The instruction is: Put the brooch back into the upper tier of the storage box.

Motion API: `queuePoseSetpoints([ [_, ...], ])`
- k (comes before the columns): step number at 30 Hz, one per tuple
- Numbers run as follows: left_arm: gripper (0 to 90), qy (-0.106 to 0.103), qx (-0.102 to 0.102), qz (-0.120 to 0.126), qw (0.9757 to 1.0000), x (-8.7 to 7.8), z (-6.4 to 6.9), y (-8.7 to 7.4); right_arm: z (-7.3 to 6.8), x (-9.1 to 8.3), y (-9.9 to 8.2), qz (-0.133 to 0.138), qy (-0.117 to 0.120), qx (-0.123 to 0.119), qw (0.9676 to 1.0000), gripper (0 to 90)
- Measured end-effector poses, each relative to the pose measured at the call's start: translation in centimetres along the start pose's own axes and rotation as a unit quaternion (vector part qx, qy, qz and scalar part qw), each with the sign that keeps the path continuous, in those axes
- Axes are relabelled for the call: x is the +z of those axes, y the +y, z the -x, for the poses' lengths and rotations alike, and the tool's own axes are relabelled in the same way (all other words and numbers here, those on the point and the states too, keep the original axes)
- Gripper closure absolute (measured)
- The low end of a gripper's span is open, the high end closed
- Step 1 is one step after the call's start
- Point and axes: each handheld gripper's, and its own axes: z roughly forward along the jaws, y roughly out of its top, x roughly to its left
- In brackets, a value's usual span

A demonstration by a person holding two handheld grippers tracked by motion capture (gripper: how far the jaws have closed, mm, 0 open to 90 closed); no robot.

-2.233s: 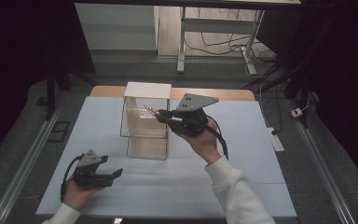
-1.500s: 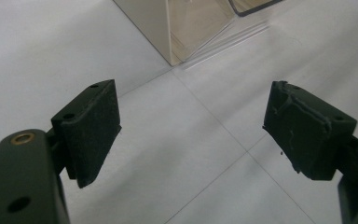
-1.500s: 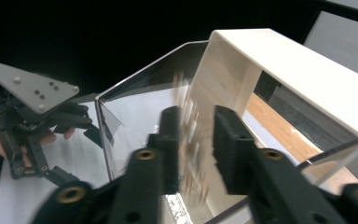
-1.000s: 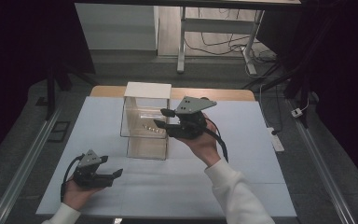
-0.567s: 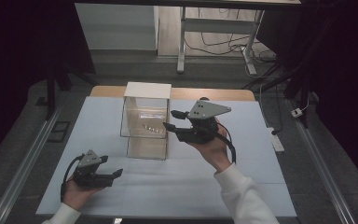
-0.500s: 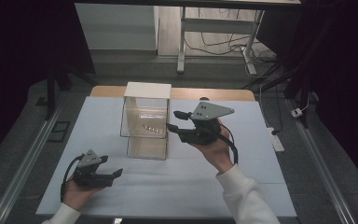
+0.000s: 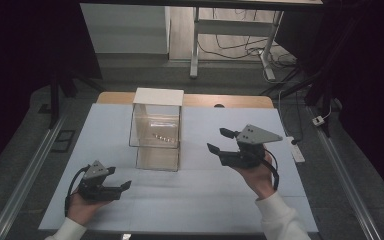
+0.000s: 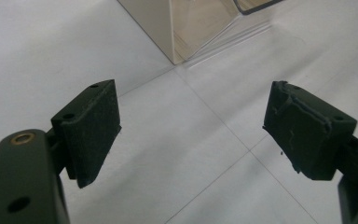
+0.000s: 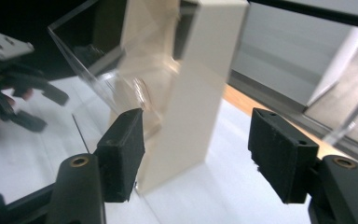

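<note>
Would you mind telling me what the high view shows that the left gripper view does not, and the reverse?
High view: the right gripper, open and held up right of the clear box, the small screws inside it, and both hands. Left gripper view: the worn, cracked face of one pad close up. Both: the left gripper, open over the white mat, and the box.
</note>
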Motion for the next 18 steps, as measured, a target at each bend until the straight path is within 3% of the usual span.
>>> queuePoseSetpoints([
  [4, 18.3, -0.001, 0.0, 0.0, 1.0, 0.0, 0.0, 0.0, 0.5, -1.7, -2.7, -0.014, -0.028, 0.008, 0.9995, 32.1],
  [8, 18.3, 0.0, 0.002, -0.002, 1.0, 0.1, 0.1, 0.0, 1.4, -3.7, -5.4, -0.022, -0.046, 0.035, 0.9981, 31.9],
  [18, 18.3, -0.001, 0.001, -0.002, 1.0, 0.1, 0.2, 0.0, 2.8, -6.9, -10.7, -0.062, -0.089, 0.046, 0.9931, 31.2],
])
